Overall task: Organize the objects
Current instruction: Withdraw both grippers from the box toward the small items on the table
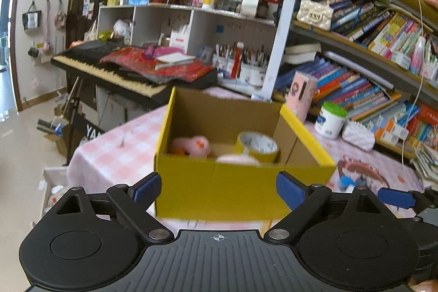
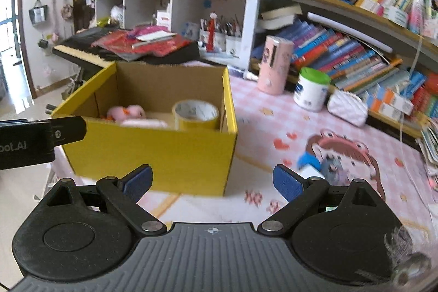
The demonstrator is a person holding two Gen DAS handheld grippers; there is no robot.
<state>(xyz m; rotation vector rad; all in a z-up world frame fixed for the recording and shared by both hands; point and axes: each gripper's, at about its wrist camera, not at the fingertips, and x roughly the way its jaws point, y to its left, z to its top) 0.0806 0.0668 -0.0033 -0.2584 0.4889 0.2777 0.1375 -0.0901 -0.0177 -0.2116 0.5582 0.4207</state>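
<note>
Sorting loose items into the yellow box (image 2: 153, 152)

Both tongs, left (image 1: 219, 192) and right (image 2: 212, 182), are hanging released and empty; next, probably, the right is reaching for the blue-and-white object (image 2: 310, 163) lying on the surface (image 2: 273, 122).

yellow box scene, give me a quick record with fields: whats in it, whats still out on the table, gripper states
container: yellow box, open top, on the pink checked tablecloth
inside box: tape roll, pink plush toy, a pale pink item at the front wall, too blurred to name
still on table: small blue and white object, blurred; white tub with green lid; pink cylinder; white quilted pouch
left hand-held gripper: open, holding nothing
right hand-held gripper: open, holding nothing
</note>
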